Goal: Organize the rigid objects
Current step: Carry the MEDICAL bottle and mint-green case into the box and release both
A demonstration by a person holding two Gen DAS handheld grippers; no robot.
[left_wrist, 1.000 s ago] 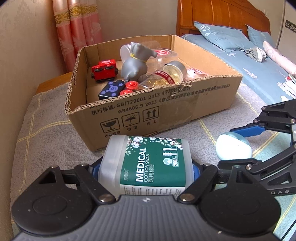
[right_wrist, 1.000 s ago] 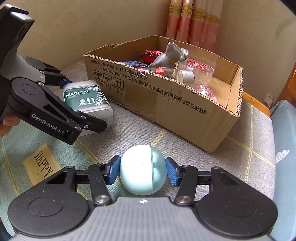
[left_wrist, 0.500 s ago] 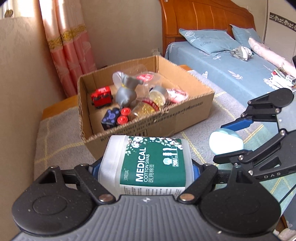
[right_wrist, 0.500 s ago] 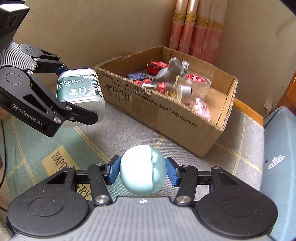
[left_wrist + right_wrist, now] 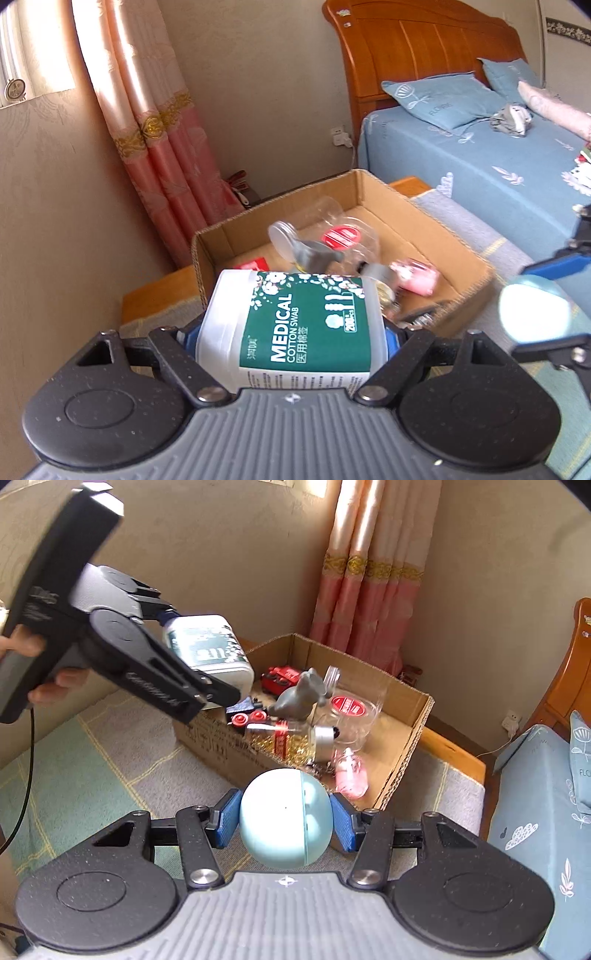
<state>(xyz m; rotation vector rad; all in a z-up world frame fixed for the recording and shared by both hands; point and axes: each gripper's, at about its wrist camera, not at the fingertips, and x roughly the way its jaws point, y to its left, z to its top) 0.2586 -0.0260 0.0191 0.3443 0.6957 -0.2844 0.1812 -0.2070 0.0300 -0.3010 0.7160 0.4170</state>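
So both grippers had something in them at this point. The left gripper (image 5: 291, 332) was clamped on the swab tub (image 5: 295, 325), a white plastic tub with a green "MEDICAL COTTON SWAB" label, lying sideways between the blue pads. In the right wrist view you could see that same left gripper (image 5: 207, 672) up at about 10 o'clock, a hand (image 5: 37, 664) around its handle, with the tub (image 5: 210, 650) held in the air just over the near-left corner of the box (image 5: 402, 760).

The right gripper (image 5: 286, 821) was closed on the ball (image 5: 286, 818), a pale blue-and-white round thing, pads pressed on both sides of it. From the left wrist camera the ball (image 5: 532, 314) showed up at 3 o'clock, a bit washed out by glare.

The cardboard box (image 5: 465, 258) sat on a grey blanket (image 5: 110, 738) with yellow lines, open top. Inside it: a grey elephant figure (image 5: 301, 694) near the middle, a red toy car (image 5: 280, 677) at its 10 o'clock, a clear tub with a red lid (image 5: 347, 705) at its 3 o'clock, a bottle (image 5: 288, 738) of gold bits lying flat at its 6 o'clock, and a pink thing (image 5: 351, 771) toward the near-right corner.

Pink curtain (image 5: 155, 147) behind the box, bed (image 5: 480, 155) at 2 o'clock.
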